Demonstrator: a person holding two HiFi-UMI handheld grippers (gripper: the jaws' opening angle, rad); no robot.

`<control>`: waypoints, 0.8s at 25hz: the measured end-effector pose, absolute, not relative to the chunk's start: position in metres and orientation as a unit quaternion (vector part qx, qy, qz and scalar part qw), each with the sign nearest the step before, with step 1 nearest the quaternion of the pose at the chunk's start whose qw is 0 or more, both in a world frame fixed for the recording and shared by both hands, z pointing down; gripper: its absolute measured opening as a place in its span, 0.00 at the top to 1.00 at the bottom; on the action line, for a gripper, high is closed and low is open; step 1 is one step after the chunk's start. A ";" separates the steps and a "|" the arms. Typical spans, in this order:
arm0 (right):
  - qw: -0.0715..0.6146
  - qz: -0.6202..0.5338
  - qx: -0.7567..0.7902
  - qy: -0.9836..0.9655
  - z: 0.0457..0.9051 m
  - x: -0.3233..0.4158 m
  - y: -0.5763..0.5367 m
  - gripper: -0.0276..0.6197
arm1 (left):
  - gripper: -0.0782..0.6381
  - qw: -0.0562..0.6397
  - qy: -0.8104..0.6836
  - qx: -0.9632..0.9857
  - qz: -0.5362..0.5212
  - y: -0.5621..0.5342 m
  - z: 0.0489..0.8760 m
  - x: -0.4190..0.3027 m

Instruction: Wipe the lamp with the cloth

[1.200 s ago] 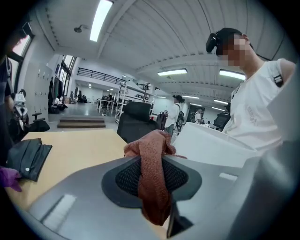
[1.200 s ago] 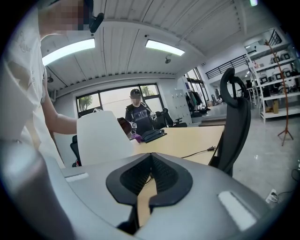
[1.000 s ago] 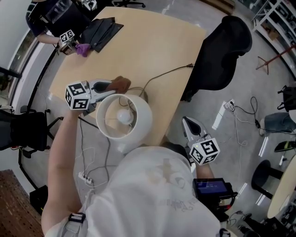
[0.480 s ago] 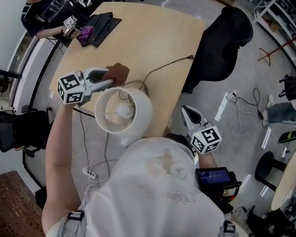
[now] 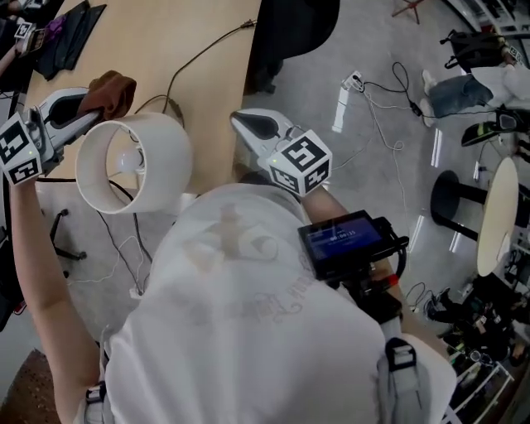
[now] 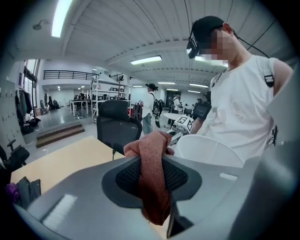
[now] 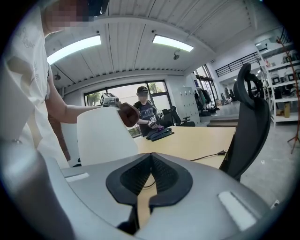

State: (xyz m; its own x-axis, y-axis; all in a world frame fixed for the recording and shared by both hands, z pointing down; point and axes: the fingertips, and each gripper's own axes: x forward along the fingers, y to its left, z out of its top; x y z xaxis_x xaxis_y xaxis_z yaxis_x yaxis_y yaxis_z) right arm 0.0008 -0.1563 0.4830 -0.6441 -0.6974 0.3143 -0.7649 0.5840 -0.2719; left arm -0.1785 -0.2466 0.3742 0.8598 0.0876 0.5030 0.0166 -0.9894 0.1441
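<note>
Left gripper [image 5: 83, 113] clamps cloth [image 5: 109, 89] — beside lamp [image 5: 161, 157].

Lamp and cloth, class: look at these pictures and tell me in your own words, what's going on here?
A person holds a gripper in each hand. The left gripper is clamped on a brown cloth and holds it by the top rim of the white lampshade; whether cloth and shade touch can't be told. The right gripper is shut and empty, held near the edge of the table. A cord trails across the table.

cloth [image 5: 108, 89] beside lamp [image 5: 137, 161], cable [image 5: 203, 51] on table [image 5: 166, 25]
</note>
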 end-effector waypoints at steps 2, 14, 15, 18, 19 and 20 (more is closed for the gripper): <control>0.086 0.193 0.414 -0.885 0.480 0.001 -0.157 0.94 | 0.74 0.069 0.036 0.956 0.281 -0.245 0.388 -0.176; 0.094 0.202 0.412 -0.884 0.484 0.001 -0.158 0.94 | 0.74 0.092 0.029 0.937 0.335 -0.247 0.467 -0.170; 0.095 0.202 0.412 -0.883 0.484 0.001 -0.159 0.94 | 0.74 0.081 0.024 0.936 0.342 -0.249 0.470 -0.171; 0.096 0.202 0.414 -0.883 0.482 0.002 -0.161 0.94 | 0.74 0.057 0.020 0.940 0.337 -0.254 0.457 -0.169; 0.095 0.201 0.414 -0.883 0.481 0.002 -0.161 0.94 | 0.74 0.052 0.019 0.943 0.329 -0.256 0.447 -0.168; 0.094 0.201 0.415 -0.882 0.481 0.002 -0.162 0.94 | 0.74 0.048 0.018 0.945 0.322 -0.256 0.435 -0.166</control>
State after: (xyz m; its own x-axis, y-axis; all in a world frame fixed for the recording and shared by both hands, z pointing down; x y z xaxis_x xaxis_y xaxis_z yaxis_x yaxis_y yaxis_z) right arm 0.0020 -0.1618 0.4811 -0.6384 -0.6942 0.3326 -0.7697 0.5752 -0.2768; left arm -0.1656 -0.2557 0.4348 0.7914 0.0656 0.6078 0.0032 -0.9947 0.1032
